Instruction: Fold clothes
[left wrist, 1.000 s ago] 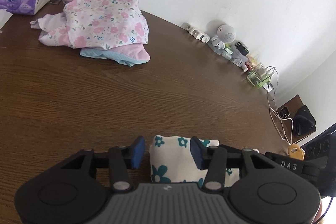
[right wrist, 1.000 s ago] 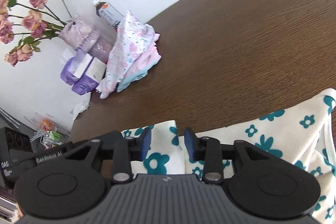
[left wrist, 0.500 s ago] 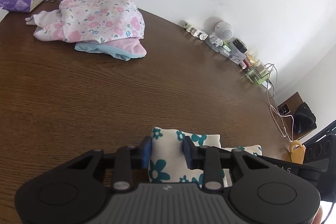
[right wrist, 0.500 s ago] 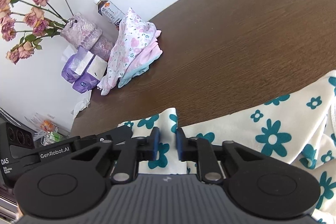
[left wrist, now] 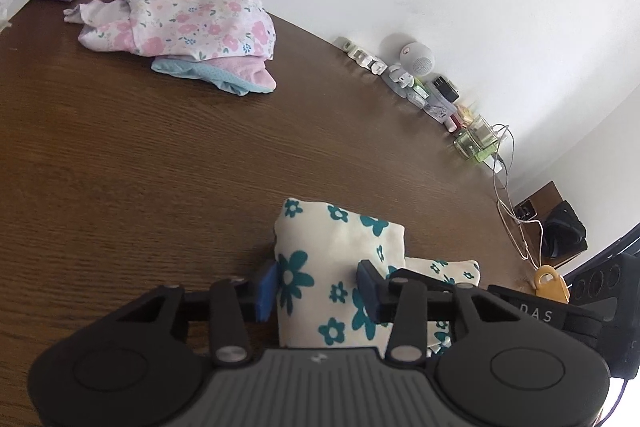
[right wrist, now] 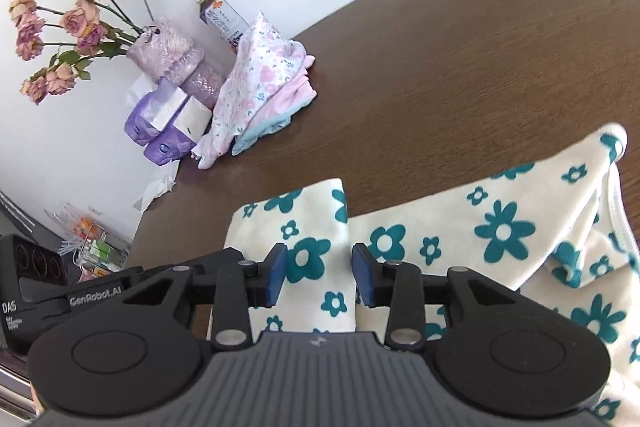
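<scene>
While a folded pile of pink floral clothes lay across the brown wooden table, both grippers' jaws stood spread over a partly folded cream garment with teal flowers: left gripper, right gripper.

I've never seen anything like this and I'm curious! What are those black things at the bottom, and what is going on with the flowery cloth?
Those black things are two claws that a person holds, one in each hand. Each has a small camera looking forward along its two blue-tipped fingers, so each picture is taken from one claw.

In the left picture, the left claw has its fingers on either side of a bunched fold of the cream cloth with teal flowers. They seem to touch it, but how tight the grip is I cannot tell. In the right picture, the right claw is open over a flat part of the same cloth.

All of it lies on a brown wooden table. Farther back sits a pile of pink flowery clothes, purple tissue packs, a bottle and dried roses.
</scene>
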Available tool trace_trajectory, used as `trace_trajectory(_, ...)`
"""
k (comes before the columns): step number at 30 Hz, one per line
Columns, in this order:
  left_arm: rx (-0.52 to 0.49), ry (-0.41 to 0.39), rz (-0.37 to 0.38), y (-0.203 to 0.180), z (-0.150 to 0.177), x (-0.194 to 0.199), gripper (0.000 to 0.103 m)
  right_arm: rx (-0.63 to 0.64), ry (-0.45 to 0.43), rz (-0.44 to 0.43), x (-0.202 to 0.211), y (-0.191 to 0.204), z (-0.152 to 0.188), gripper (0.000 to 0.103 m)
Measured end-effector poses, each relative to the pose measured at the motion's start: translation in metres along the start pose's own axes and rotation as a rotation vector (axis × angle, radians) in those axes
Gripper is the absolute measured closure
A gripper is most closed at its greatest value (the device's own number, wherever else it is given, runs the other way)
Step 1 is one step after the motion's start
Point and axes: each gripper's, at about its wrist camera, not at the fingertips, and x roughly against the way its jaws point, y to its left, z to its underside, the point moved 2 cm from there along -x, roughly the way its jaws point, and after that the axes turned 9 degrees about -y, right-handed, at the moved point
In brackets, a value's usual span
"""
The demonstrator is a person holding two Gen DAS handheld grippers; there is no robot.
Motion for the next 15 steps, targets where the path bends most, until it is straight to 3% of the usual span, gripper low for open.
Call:
trace_trajectory(4,0.023,-0.006,0.010,0.004,0.001,0.000,0.070,-0.018,-0.010,0.004,-0.001,-0.002,0.005,0.089)
trace_trajectory(6,0.038,-0.006,0.006,0.005,0.001,0.001,0.070,-0.033,-0.013,-0.003,-0.002,-0.005,0.006,0.091)
trace_trajectory(8,0.050,0.001,-0.016,0.004,0.002,0.005,0.062,-0.047,-0.016,-0.005,-0.001,-0.007,0.006,0.091)
trace_trajectory(10,0.047,0.001,-0.009,0.003,0.005,0.011,0.053,-0.046,-0.021,-0.007,0.003,-0.006,0.007,0.082)
trace_trajectory(13,0.015,0.019,0.006,-0.002,0.013,0.022,0.051,-0.034,-0.022,-0.012,0.009,-0.004,0.012,0.067)
trace_trajectory(15,-0.001,0.025,0.023,-0.005,0.021,0.031,0.051,-0.018,-0.015,-0.019,0.015,-0.004,0.017,0.066)
